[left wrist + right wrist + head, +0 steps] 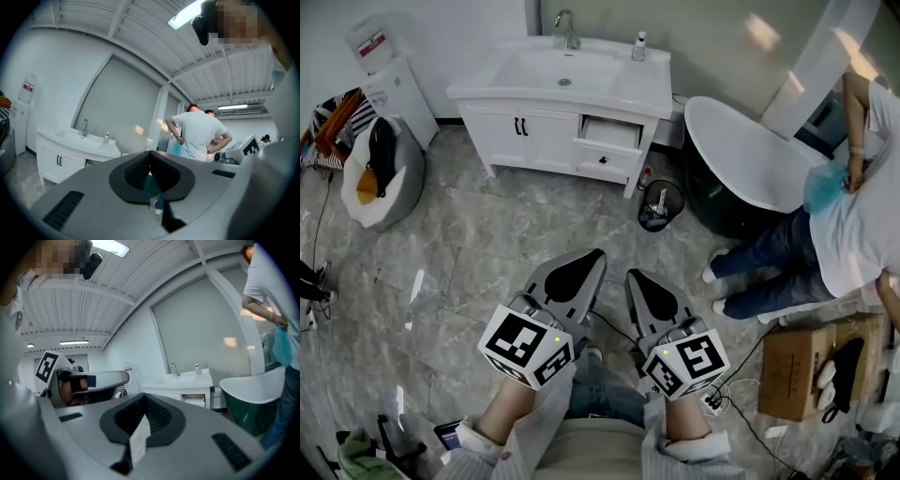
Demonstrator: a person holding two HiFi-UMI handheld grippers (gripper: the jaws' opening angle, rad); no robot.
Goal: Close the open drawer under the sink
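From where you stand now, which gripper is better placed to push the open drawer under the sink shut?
Right, narrowly. The open drawer sits at the vanity's right end, and the right gripper shows it plainly in its own view; the left gripper's hardly does. Both are far off, jaws together.

Glossy white sink cabinet [546,139]; chrome tap [566,25]; polished marbled floor [469,272]; cardboard box [789,367].

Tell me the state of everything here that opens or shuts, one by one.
Upper drawer: pulled out, open.
Lower drawer: shut.
Cabinet doors: shut.
Left gripper: jaws together, nothing held.
Right gripper: jaws together, nothing held.
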